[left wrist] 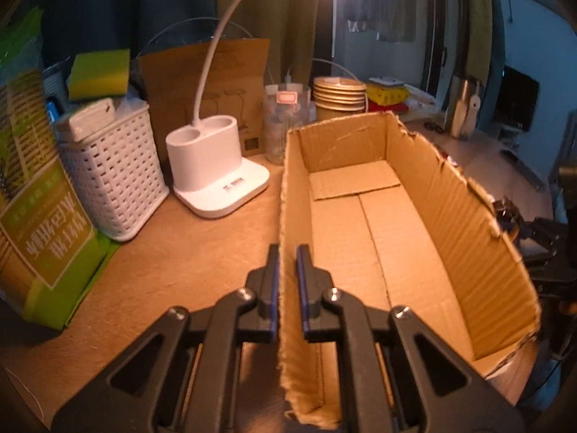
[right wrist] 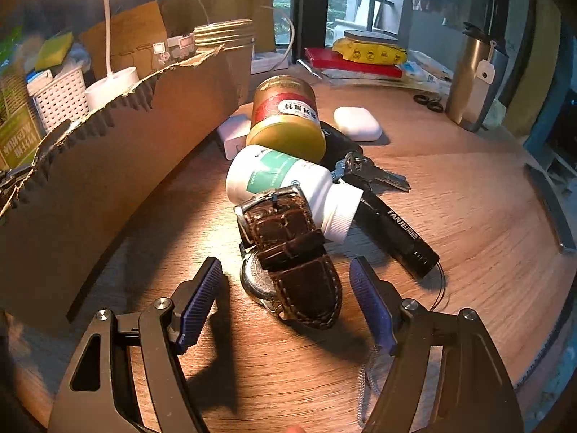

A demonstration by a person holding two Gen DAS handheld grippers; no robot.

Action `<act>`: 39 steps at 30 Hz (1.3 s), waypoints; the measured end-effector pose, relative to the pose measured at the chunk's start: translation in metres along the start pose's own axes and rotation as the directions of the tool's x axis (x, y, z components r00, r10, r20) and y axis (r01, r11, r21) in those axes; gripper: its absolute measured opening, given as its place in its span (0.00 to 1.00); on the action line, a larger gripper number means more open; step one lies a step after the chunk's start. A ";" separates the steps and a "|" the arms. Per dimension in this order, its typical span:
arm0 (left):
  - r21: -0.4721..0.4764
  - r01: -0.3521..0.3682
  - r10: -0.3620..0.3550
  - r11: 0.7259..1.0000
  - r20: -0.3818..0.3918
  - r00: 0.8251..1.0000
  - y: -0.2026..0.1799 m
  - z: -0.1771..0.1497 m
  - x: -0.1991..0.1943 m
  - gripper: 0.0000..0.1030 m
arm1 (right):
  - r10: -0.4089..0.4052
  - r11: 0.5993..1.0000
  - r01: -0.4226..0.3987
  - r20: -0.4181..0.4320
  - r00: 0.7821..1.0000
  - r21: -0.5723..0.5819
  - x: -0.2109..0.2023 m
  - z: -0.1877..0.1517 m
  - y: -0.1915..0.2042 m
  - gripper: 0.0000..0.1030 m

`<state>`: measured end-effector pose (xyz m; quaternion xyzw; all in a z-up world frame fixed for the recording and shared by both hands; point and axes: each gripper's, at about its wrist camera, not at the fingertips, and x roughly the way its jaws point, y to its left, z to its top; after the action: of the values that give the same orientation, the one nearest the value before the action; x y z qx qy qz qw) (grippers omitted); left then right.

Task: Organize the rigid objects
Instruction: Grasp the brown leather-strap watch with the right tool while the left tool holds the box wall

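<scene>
The left gripper [left wrist: 287,252] is clamped tight on a cardboard wall (pads pressing both faces), angled downward. The right gripper [right wrist: 286,270] hangs tilted downward, jaws wide apart.

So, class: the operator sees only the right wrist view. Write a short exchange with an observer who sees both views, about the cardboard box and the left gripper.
Operator: Is anything inside the box?
Observer: No. The cardboard box shows only its bare floor.
Operator: What is the left gripper doing?
Observer: The left gripper is shut on the top edge of one long wall of the box, one finger inside and one outside.
</scene>
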<state>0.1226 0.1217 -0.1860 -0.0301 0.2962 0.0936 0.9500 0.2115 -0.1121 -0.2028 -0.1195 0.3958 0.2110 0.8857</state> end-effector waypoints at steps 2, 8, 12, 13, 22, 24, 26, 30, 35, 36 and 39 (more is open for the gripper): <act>-0.015 0.002 -0.002 1.000 -0.005 1.000 -0.001 -0.002 -0.004 0.08 | 0.004 1.000 -0.004 0.011 1.000 0.022 -0.002 0.000 -0.006 0.74; -0.070 0.033 -0.041 0.997 -0.121 0.992 -0.012 -0.020 0.001 0.10 | 0.043 0.995 -0.047 0.053 0.998 0.088 -0.007 -0.002 -0.021 0.74; -0.154 0.009 -0.029 0.988 -0.129 0.991 -0.009 -0.023 0.002 0.11 | 0.039 0.996 -0.043 0.049 0.998 0.080 -0.007 -0.005 -0.018 0.74; -0.170 0.006 -0.029 0.985 -0.137 0.990 -0.010 -0.023 0.004 0.11 | 0.036 0.996 -0.039 0.049 0.998 0.076 -0.007 -0.004 -0.017 0.74; -0.195 0.043 -0.077 0.980 -0.171 0.982 -0.009 -0.018 0.017 0.12 | -0.027 0.999 0.026 0.016 1.000 0.043 -0.001 -0.003 -0.009 0.74; -0.256 0.074 -0.121 0.964 -0.174 0.977 -0.002 -0.017 0.022 0.12 | -0.031 0.999 0.031 0.008 0.999 0.039 0.001 -0.001 -0.008 0.74; -0.281 0.068 -0.115 0.957 -0.155 0.981 0.002 -0.019 0.020 0.12 | -0.029 0.999 0.029 0.004 1.000 0.038 0.002 0.000 -0.008 0.73; -0.319 0.039 -0.084 0.947 -0.128 0.988 0.015 -0.022 0.014 0.12 | 0.001 1.000 -0.001 0.028 1.000 0.000 -0.002 -0.003 -0.001 0.52; -0.324 0.018 -0.053 0.946 -0.101 0.993 0.022 -0.022 0.010 0.12 | 0.006 1.000 -0.006 0.037 0.999 -0.012 -0.003 -0.003 0.002 0.43; -0.319 0.016 -0.053 0.948 -0.109 0.993 0.021 -0.022 0.011 0.12 | 0.006 1.000 -0.005 0.038 0.999 -0.014 -0.003 -0.003 0.002 0.43; -0.327 0.011 -0.054 0.945 -0.123 0.991 0.020 -0.022 0.016 0.12 | 0.007 1.000 -0.007 0.042 0.999 -0.009 -0.003 -0.003 0.001 0.43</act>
<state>0.1194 0.1415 -0.2133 -0.1975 0.3377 0.1235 0.9120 0.2067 -0.1129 -0.2023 -0.1174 0.3764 0.2185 0.8926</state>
